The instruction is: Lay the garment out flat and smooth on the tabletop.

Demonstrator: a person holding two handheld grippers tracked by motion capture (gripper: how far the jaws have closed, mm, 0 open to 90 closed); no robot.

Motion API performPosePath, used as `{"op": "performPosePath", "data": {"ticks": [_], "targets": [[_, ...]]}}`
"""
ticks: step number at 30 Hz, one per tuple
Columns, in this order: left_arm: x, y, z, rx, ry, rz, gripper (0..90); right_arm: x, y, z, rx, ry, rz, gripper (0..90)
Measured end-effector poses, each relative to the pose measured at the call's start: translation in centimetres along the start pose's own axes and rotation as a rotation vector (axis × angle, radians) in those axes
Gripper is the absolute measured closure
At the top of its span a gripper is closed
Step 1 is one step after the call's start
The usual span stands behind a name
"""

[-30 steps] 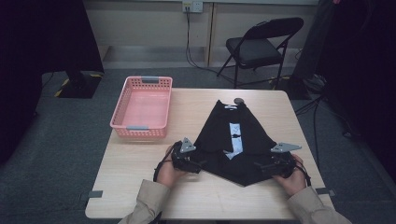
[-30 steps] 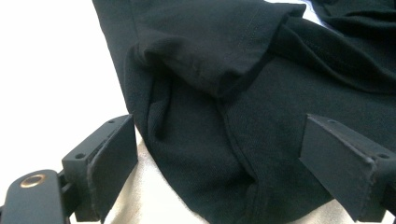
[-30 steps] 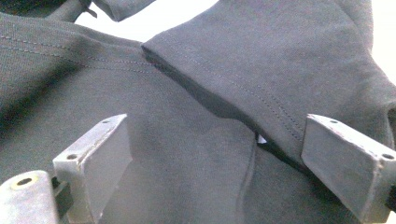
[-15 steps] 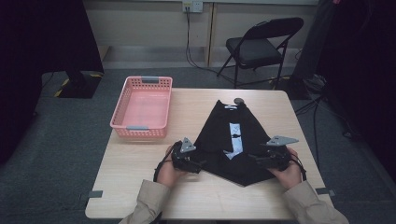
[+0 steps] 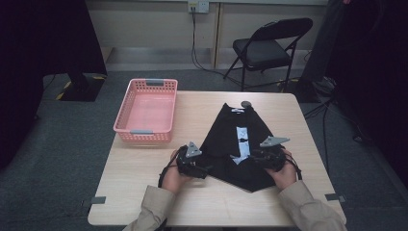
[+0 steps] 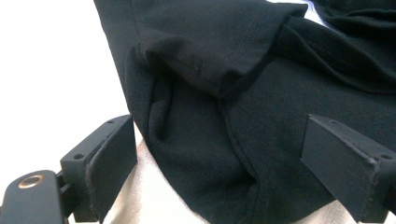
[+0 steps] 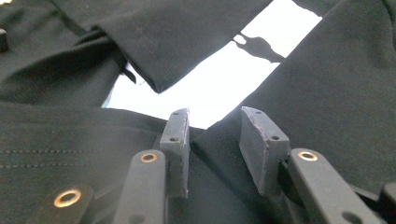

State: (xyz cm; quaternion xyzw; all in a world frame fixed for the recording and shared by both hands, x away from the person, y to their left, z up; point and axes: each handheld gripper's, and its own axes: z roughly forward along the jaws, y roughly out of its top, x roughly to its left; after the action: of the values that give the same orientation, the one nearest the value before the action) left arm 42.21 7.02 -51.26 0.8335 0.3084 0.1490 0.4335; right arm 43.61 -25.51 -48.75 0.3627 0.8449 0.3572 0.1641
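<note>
1. Nearest us, the left gripper (image 5: pixel 202 169) sits at the near left hem of the black knit garment with a white chest print (image 5: pixel 240 144). Its jaws stand wide apart, with the hem corner lying loose between them and no pad pressing on it.
2. The right gripper (image 7: pixel 212 140) rests on the near right part of the cloth. Its jaws have just been closing and are now narrow, straddling a raised fold; we see a gap beside each pad, so we judge it not yet pinched.
3. Handling, as we judge it: light, limp and non-slippery, not fragile. It will sag and drag, so grip doubled hem seams, not single-layer cloth.
4. Beyond the jaws, the garment tapers away across the pale wooden table (image 5: pixel 144 192).
5. Far left of the left gripper stands the pink plastic mesh basket (image 5: pixel 146 131).
</note>
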Motion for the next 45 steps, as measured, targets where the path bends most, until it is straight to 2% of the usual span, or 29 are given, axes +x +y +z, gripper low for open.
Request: {"op": "performPosePath", "data": {"ticks": [3,5,6,7,8,10,11,25,40,45], "targets": [[0.0,0.0,0.0,0.000,0.000,0.000,10.3,0.0,0.0,0.1,-0.002,-0.009,0.007,64.4],[0.0,0.0,0.0,0.000,0.000,0.000,10.3,0.1,-0.1,0.1,-0.008,-0.013,0.003,69.7],[0.0,0.0,0.0,0.000,0.000,0.000,10.3,0.1,-0.2,0.1,-0.014,-0.018,0.005,76.7],[0.0,0.0,0.0,0.000,0.000,0.000,10.3,0.1,-0.2,0.1,-0.014,-0.018,0.005,76.7],[0.0,0.0,0.0,0.000,0.000,0.000,10.3,0.1,-0.2,0.0,-0.022,-0.020,0.010,81.6],[0.0,0.0,0.0,0.000,0.001,0.000,10.3,-0.1,-0.2,-0.1,-0.032,-0.022,0.030,84.1],[0.0,0.0,0.0,0.001,0.000,0.001,10.3,-0.5,-0.2,-0.4,-0.046,-0.009,0.056,84.6],[0.0,0.0,0.0,0.001,0.002,0.001,10.3,-2.2,0.5,-2.2,-0.105,0.005,0.105,85.3],[0.0,0.0,0.0,0.009,0.017,-0.007,7.0,-3.9,1.6,-4.4,-0.133,-0.025,0.118,85.3],[0.0,0.0,0.1,0.010,0.017,-0.009,6.4,-4.8,2.1,-5.0,-0.143,-0.033,0.137,85.3]]}}
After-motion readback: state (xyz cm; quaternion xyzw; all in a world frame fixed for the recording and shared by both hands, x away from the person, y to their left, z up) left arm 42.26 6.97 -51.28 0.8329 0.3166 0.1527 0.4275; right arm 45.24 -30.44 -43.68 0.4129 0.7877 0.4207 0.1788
